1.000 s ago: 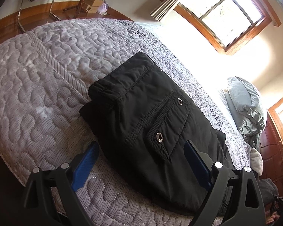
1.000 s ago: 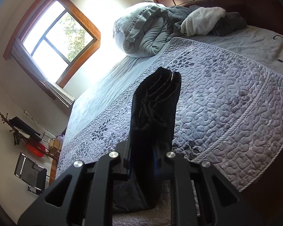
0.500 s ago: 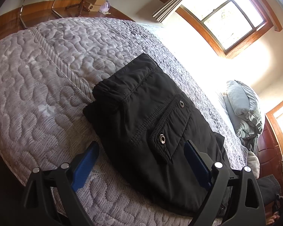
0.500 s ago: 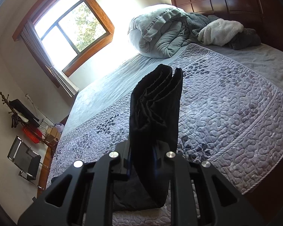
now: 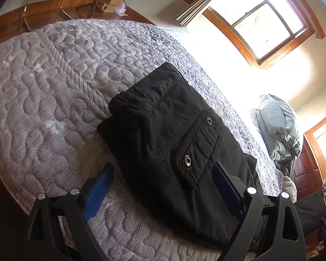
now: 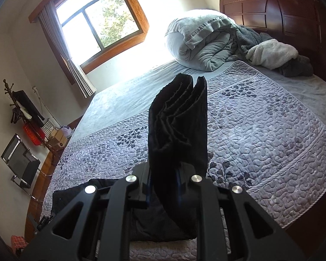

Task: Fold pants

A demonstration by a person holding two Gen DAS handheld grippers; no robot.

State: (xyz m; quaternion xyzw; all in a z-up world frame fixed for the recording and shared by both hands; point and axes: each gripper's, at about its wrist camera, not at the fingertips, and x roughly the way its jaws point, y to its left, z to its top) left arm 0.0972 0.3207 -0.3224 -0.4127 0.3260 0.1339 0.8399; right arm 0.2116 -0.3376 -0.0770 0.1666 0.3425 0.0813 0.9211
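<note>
Now the right gripper (image 6: pixel 163 187), clamped on the leg end of the black nylon cargo pants (image 5: pixel 180 150), has swung it up & over the quilted grey bedspread (image 5: pixel 43 108) for the next fold, w/ the left gripper (image 5: pixel 163 187) gaping over the part lying flat.

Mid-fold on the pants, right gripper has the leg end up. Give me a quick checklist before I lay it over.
1. Right gripper shut on the leg end: ok.
2. All layers caught in the grip: cannot tell, the edges fan apart at the top.
3. Left gripper open, straddling the pants, not pinning them: ok.
4. Folded part flat on the quilt, pocket snaps up: ok.
5. Quilt beyond the pants free for landing: ok.
6. Lifted end aligned with the waistband: cannot tell.
</note>
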